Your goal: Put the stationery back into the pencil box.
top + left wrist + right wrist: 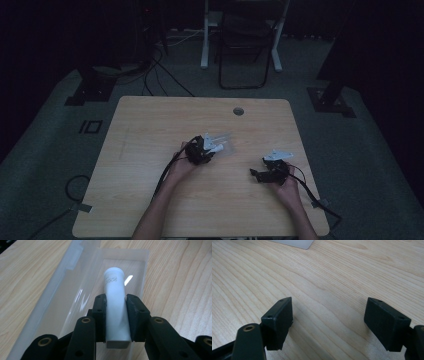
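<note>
just smooth white tube [115, 302], clear tray [75, 285]

Bare table [332, 277] around right claw [328, 322], clear box [75, 290] walls apparently hemming left claw [116, 315]

both forearms reach in from the near edge, left hand [181, 167] set forward near mid-table with the left gripper [115, 312] clamped tight, pads [100, 315] pressed inward, right hand [289, 189] resting lower at the right side, right gripper [328, 322] with jaws spread wide apart.
</note>
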Motion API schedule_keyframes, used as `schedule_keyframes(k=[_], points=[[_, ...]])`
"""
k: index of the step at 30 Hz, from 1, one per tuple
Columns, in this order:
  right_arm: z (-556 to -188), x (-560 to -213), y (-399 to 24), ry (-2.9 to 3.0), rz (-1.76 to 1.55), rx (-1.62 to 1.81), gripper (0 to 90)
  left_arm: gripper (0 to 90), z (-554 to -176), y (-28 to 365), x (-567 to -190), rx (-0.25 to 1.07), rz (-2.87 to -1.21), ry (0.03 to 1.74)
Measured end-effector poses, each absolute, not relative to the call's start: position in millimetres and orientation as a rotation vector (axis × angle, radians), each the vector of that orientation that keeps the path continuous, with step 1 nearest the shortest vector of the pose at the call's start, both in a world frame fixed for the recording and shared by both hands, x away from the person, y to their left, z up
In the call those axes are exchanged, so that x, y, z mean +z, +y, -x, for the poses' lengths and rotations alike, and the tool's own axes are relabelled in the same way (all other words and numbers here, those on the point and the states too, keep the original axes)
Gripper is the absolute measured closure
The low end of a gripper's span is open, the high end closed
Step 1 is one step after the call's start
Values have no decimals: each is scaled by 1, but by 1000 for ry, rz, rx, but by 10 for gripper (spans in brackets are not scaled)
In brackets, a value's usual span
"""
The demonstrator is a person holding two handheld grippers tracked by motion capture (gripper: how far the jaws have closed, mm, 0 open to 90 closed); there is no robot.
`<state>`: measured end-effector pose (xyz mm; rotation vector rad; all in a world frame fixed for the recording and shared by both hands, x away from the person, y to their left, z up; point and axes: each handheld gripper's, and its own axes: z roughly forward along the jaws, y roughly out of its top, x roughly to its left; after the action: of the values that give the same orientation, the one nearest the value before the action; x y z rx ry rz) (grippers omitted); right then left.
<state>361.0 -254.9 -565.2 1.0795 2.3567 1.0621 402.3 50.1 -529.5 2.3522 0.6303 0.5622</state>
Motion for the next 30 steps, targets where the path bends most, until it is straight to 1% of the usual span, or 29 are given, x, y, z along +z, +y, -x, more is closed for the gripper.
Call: schedule_keyframes(k=[8, 11, 12, 13, 16, 23, 27, 30], points=[[-361, -565, -255, 2356, -1080, 1062, 230, 698, -403, 51, -531, 584, -2363, 636], [-361, -565, -255, 2357, -1079, 1062, 229, 679, -403, 51, -532, 591, -2361, 644], [-361, -565, -255, 2358, -1079, 1062, 229, 679, -403, 52, -532, 615, -2370, 656], [-361, -565, -255, 2357, -1079, 1062, 229, 652, -403, 52, -532, 614, -2369, 661], [-361, -565, -255, 2357, -1079, 1062, 229, 633, -401, 53, -532, 615, -2361, 658], [-361, -565, -255, 2357, -1079, 1062, 229, 627, -389, 58, -522, 631, -2329, 625], [-361, -565, -255, 2358, -1079, 1062, 229, 627, -379, 64, -513, 655, -2298, 606], [-361, -565, -255, 2357, -1079, 1062, 229, 624, -371, 68, -508, 650, -2258, 607]])
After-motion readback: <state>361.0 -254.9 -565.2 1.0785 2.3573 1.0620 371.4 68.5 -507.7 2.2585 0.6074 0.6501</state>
